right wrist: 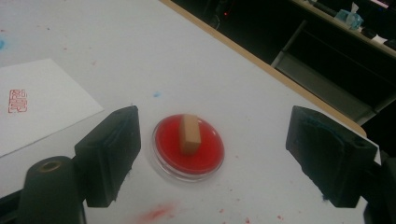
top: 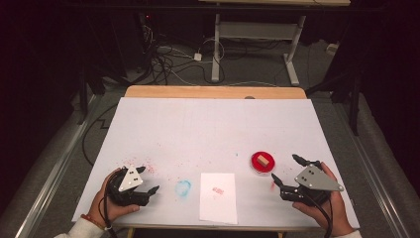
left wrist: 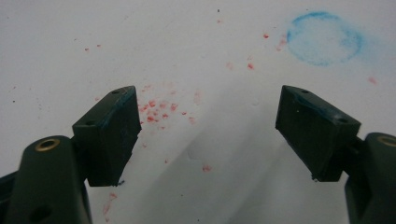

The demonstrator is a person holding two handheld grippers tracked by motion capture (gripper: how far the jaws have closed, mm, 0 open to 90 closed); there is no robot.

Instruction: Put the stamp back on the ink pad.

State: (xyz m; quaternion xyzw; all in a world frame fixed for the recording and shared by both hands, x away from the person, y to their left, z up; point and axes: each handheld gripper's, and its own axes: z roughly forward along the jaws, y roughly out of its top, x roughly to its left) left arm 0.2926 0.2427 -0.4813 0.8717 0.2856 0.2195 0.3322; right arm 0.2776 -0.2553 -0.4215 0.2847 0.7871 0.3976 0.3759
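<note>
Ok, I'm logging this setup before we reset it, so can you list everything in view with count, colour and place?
table: one, wooden edge under a white cover, centre.
ink pad dish: one, round, red, right of centre.
stamp block: one, tan, lying on the red pad.
paper sheet: one, white, near edge, with a red stamp mark.
blue smudge: one, ring-like, left of the sheet.
red specks: many, scattered on the cover.
desk frame: one, white, behind the table.
cables: several, on the floor.
left hand-held gripper: black, open, near left corner.
right hand-held gripper: black, open, beside the dish.
</note>
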